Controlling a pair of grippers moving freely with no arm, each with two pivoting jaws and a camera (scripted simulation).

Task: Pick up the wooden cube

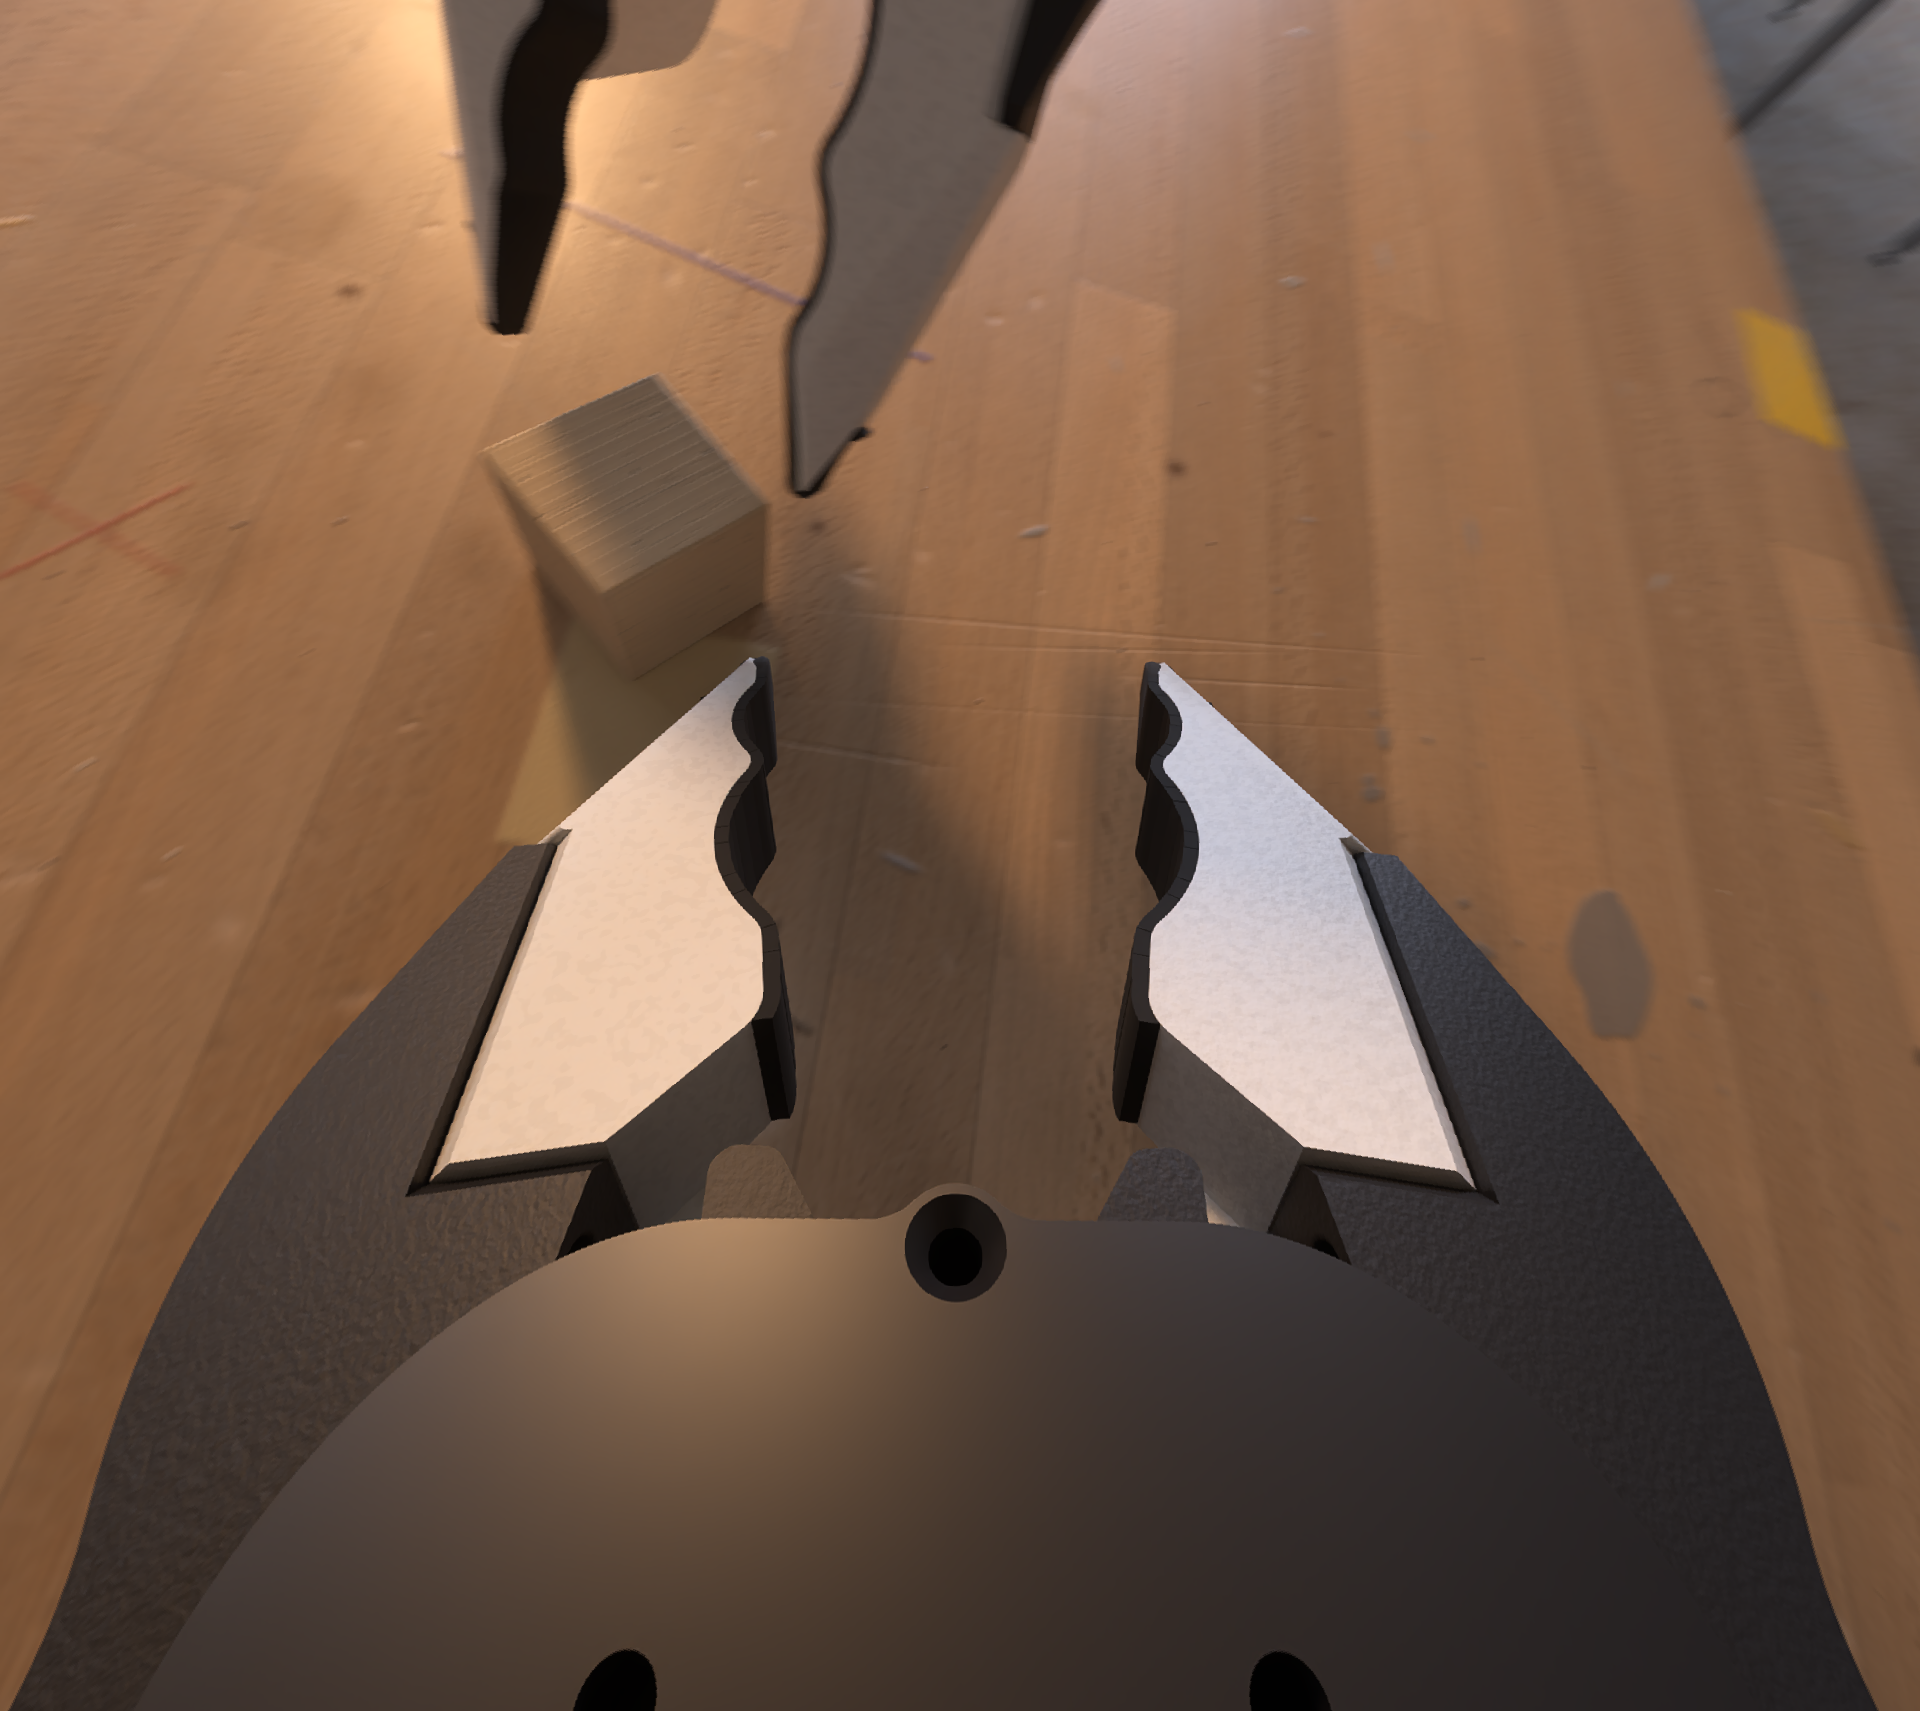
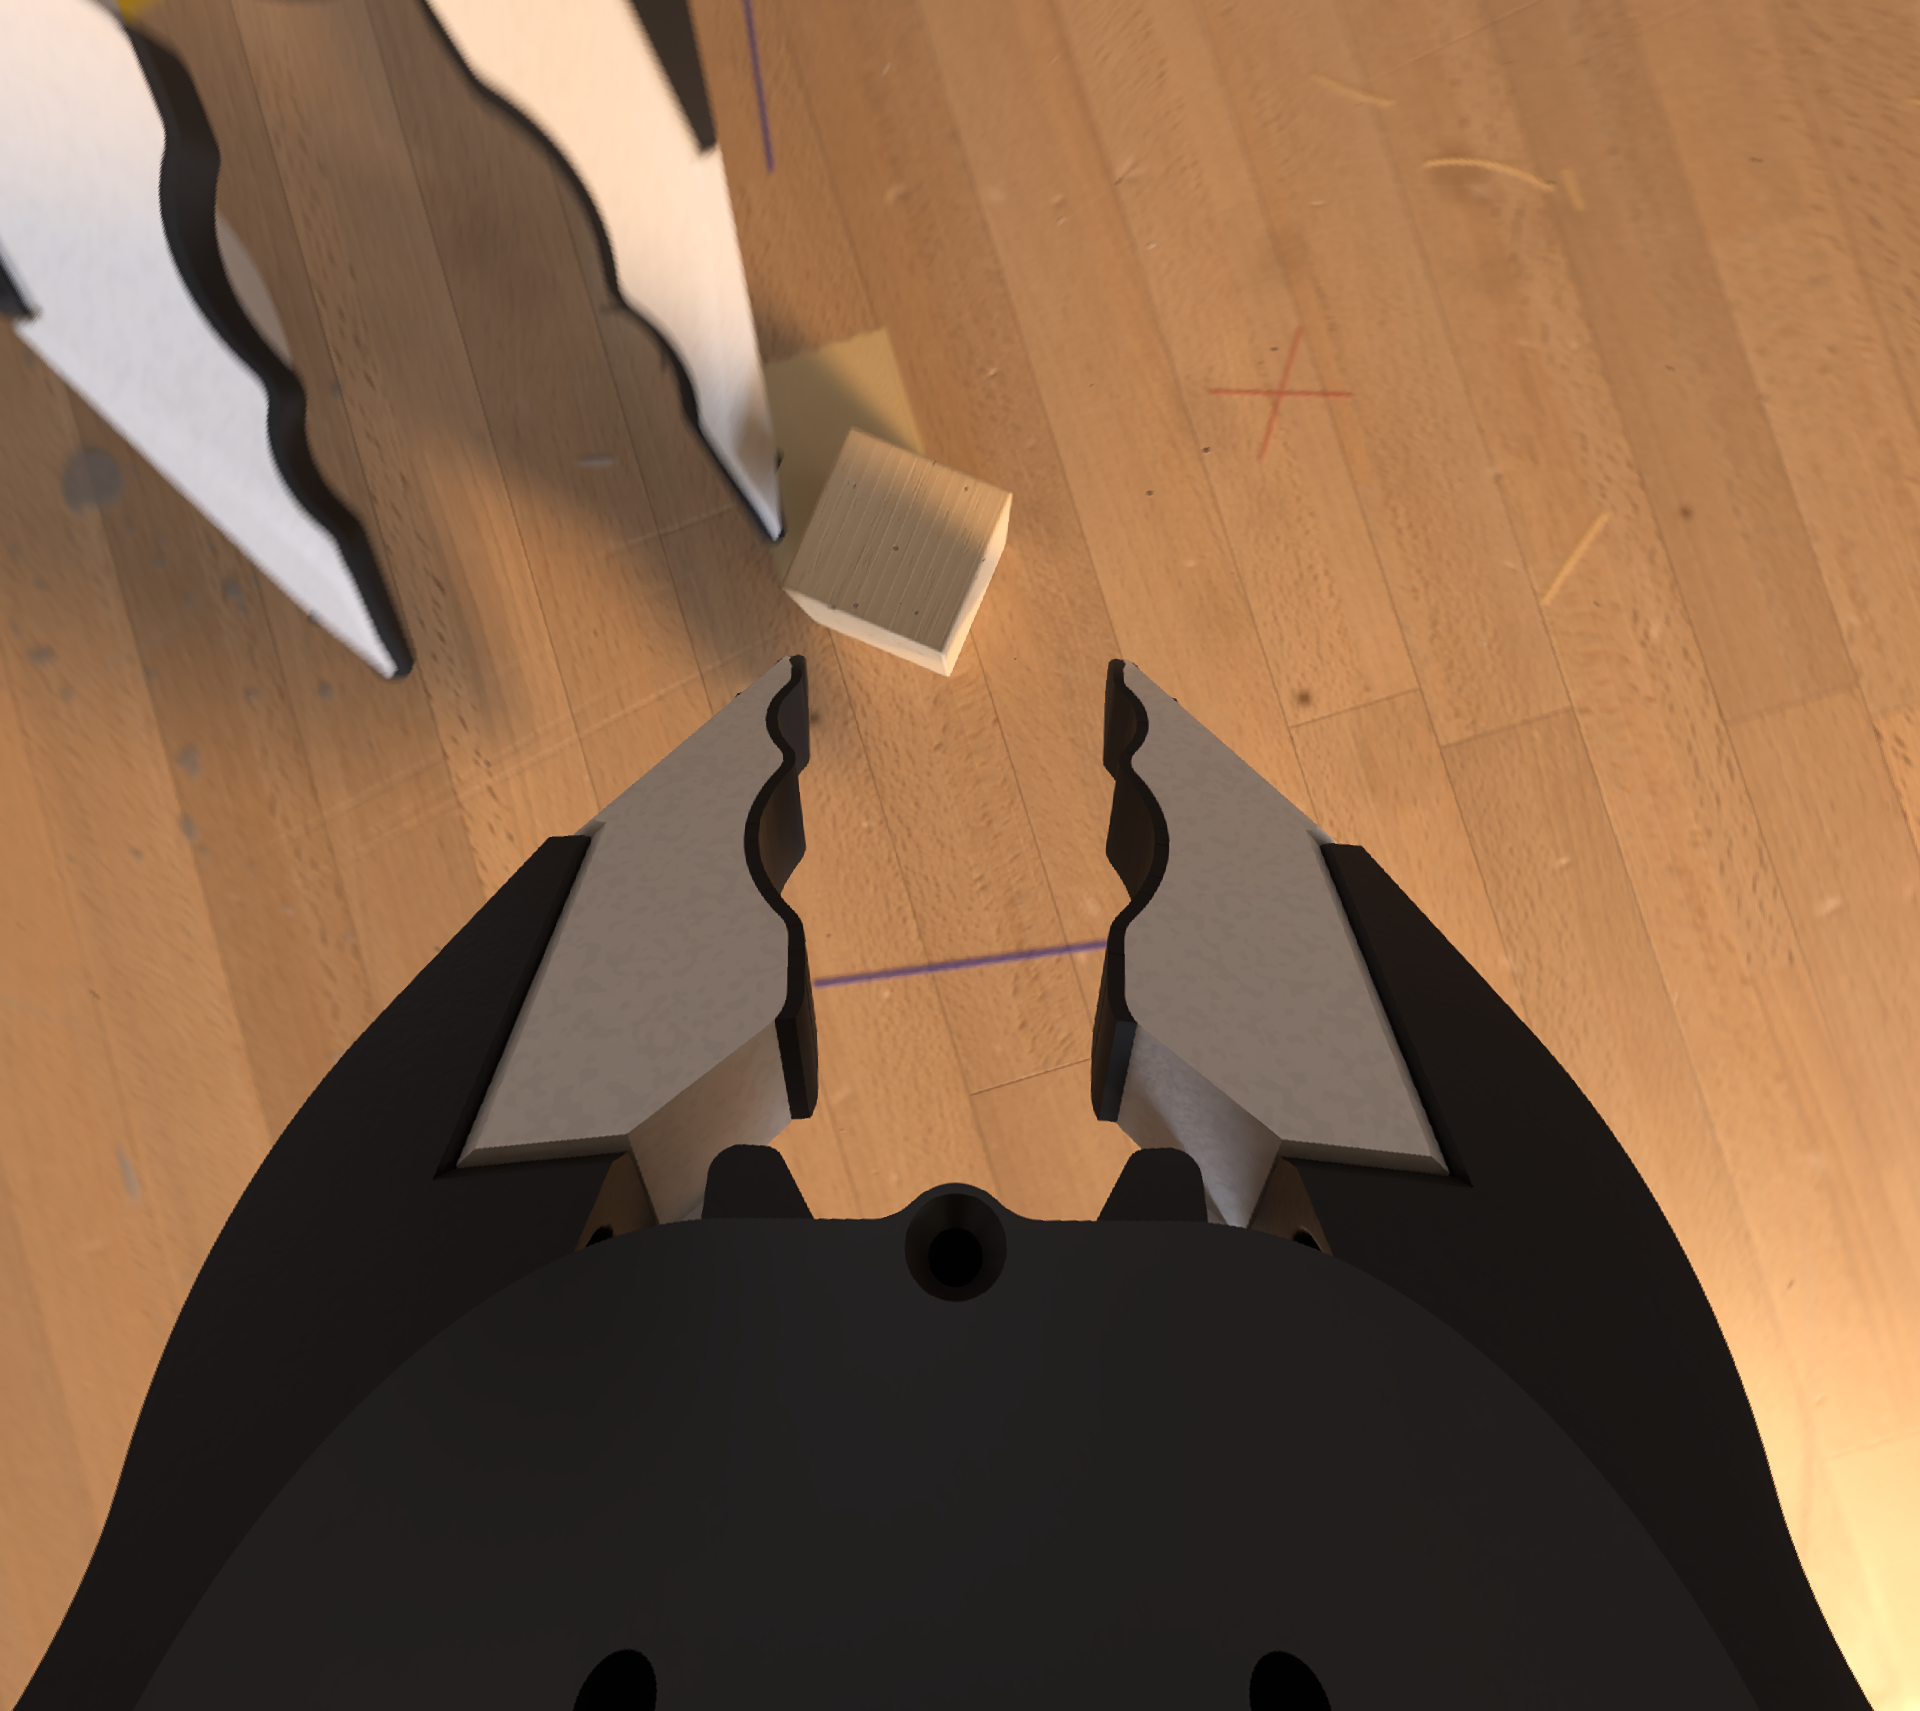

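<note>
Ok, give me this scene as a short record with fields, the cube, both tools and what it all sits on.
cube: wooden cube resting on the tabletop, not held
surface: wooden tabletop with thin purple lines and a red cross mark
left tool: open, empty, the cube ahead of it and to its left
right tool: open, empty, the cube just beyond its fingertips
task state: cube not yet grasped by either tool

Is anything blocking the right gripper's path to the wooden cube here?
Nothing lies between the open right gripper and the wooden cube. The left gripper's fingertip stands close beside the cube's left edge; contact unclear.
</note>
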